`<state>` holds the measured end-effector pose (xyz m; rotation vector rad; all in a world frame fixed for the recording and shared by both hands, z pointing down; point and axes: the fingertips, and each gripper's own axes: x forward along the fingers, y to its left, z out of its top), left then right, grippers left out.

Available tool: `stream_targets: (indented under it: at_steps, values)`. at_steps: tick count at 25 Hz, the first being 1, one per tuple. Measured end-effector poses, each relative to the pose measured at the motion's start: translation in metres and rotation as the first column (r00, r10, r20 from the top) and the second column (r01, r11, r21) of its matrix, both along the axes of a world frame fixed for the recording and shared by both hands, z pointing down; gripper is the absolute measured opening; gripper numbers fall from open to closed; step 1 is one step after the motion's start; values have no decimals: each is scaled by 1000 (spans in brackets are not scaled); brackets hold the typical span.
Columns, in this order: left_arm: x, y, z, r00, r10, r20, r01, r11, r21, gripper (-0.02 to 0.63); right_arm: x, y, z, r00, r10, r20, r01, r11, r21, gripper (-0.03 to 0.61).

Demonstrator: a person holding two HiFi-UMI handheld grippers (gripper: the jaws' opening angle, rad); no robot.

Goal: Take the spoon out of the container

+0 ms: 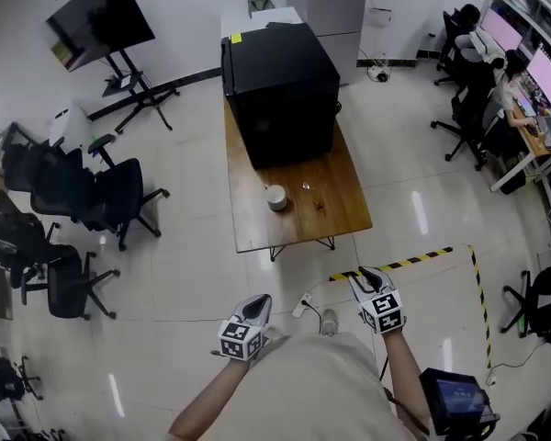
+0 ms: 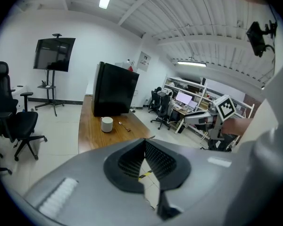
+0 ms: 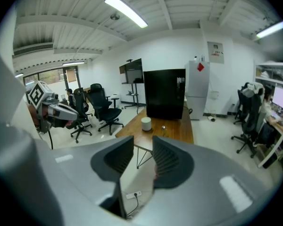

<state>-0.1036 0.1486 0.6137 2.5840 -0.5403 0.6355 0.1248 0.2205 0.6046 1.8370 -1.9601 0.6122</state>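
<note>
A small white container (image 1: 276, 197) stands on the near part of a wooden table (image 1: 257, 228). The spoon (image 1: 306, 187) lies on the tabletop just to its right, outside it; it also shows as a thin shape (image 2: 124, 126) beside the container (image 2: 106, 124). Both grippers are held close to the person's body, well short of the table. My left gripper (image 1: 255, 306) has its jaws meeting at the tips (image 2: 145, 141), nothing in them. My right gripper (image 1: 367, 279) shows a narrow gap between its jaws (image 3: 143, 144), with only floor visible through it.
A big black box (image 1: 280, 95) takes up the table's far half. Office chairs (image 1: 92, 200) crowd the left, with a TV on a stand (image 1: 101, 21) behind. Yellow-black tape (image 1: 413, 260) marks the floor at right, and a power strip (image 1: 303, 303) lies near the feet. People sit at desks (image 1: 510, 72) far right.
</note>
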Motion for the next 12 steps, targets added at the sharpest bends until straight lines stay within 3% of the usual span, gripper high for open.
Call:
stream_targets:
  at_steps: [12]
  values:
    - [20,12,-3,1000,11,18,-11,1000,10,-8,4,1,-2,1000,-27,11,26,999,33,103]
